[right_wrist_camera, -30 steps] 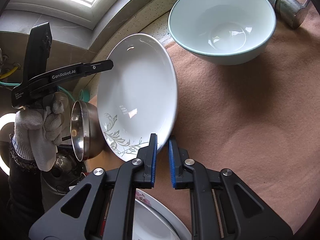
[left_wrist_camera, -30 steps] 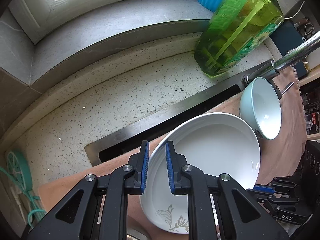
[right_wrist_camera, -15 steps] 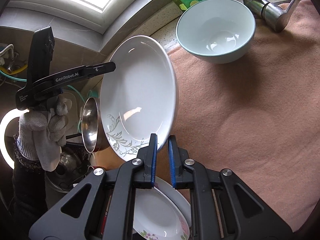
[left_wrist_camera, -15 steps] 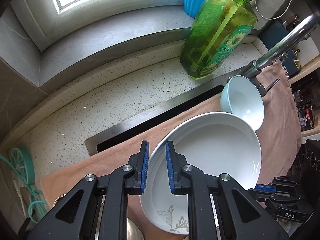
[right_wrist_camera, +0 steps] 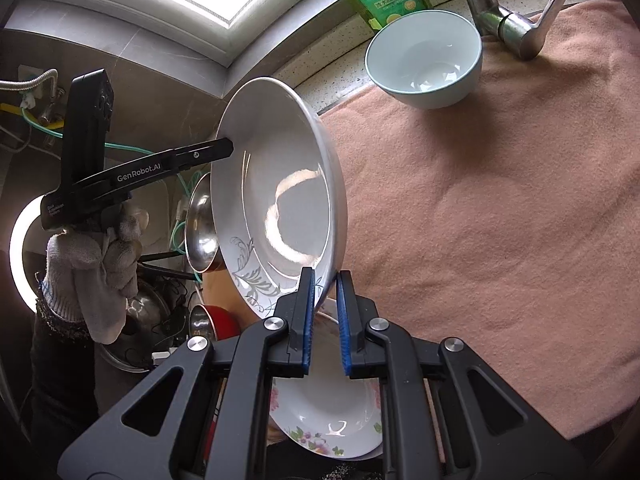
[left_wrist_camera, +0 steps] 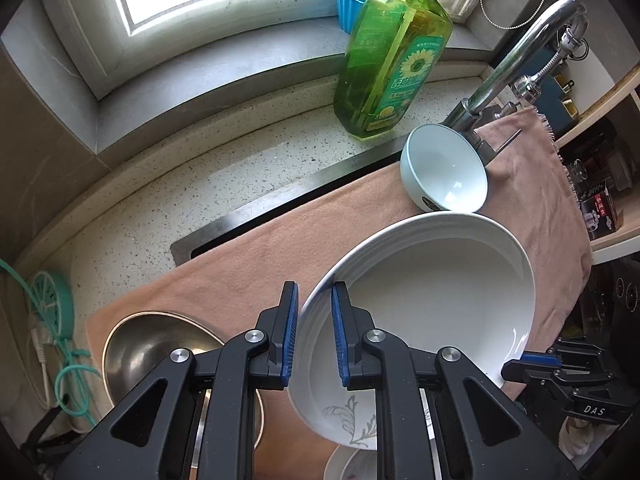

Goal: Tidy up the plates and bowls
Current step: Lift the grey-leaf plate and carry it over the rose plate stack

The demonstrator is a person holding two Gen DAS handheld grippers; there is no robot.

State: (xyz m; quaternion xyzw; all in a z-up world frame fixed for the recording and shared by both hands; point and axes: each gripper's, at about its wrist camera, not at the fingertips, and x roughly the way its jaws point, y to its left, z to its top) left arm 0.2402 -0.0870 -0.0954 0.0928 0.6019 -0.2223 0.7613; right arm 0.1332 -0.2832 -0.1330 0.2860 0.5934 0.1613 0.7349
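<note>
**Leaf-print plate aloft, sorting barely begun**

Left wrist view: my left gripper (left_wrist_camera: 314,334) pinches the leaf-print plate (left_wrist_camera: 432,304) by its rim, above the pink cloth (left_wrist_camera: 248,256); the pale blue bowl (left_wrist_camera: 444,170) and steel bowl (left_wrist_camera: 152,344) wait unsorted.

Right wrist view: my right gripper (right_wrist_camera: 325,320) pinches the opposite rim, over the floral plate (right_wrist_camera: 324,420). I judge most stacking remains.

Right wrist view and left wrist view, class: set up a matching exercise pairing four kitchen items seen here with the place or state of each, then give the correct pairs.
Things:
1. white leaf-pattern plate
2. pale blue bowl
3. floral plate
4. green detergent bottle

Places or states:
A. upright on the speckled counter
B. lying under the right gripper
C. held tilted, rim between both grippers' fingers
D. standing on the brown towel by the faucet

Pairs: 1-C, 2-D, 3-B, 4-A
</note>
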